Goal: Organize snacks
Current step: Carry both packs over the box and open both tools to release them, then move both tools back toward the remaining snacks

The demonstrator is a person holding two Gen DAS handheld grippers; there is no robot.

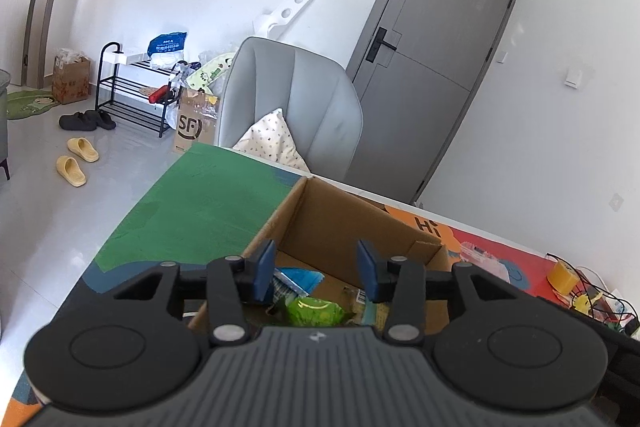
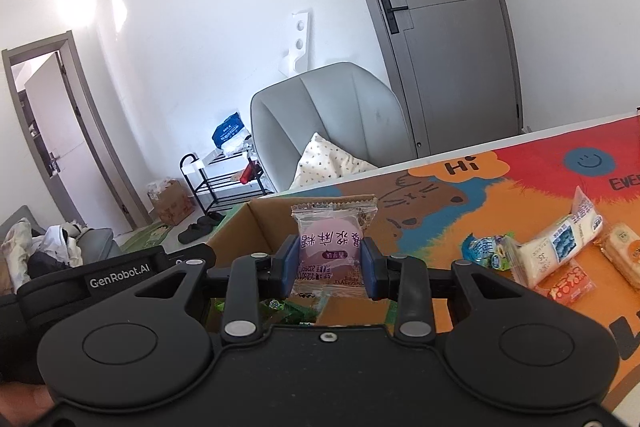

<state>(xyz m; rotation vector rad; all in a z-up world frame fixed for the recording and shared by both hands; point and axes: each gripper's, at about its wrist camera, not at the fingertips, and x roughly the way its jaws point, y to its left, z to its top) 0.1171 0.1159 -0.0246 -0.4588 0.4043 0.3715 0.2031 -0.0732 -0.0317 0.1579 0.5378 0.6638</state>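
My right gripper (image 2: 330, 267) pinches a clear-wrapped pink snack (image 2: 331, 247) between its 2 blue pads (image 2: 289, 267), holding the packet upright above the near rim of the open cardboard box (image 2: 256, 227). The packet's crimped top edge points to 12 o'clock, its printed characters upside down from my wrist view.

My left gripper (image 1: 316, 271) hangs over the same cardboard box (image 1: 320, 223) with its fingers spread apart and nothing between them. Inside the box, at 6 o'clock below those fingers, lie a green packet (image 1: 316, 311) and a blue-and-white packet (image 1: 296, 279), touching each other.

On the colourful table (image 2: 520, 187), at 3 o'clock from my right gripper, more snacks wait outside the box: a blue wrapped candy (image 2: 486, 251), a long white packet (image 2: 560, 239) just beside it, a red-orange packet (image 2: 568, 285) and a biscuit pack (image 2: 622, 251) at the frame edge.

A grey chair (image 2: 336, 115) with a patterned cushion (image 2: 328, 163) stands behind the table.
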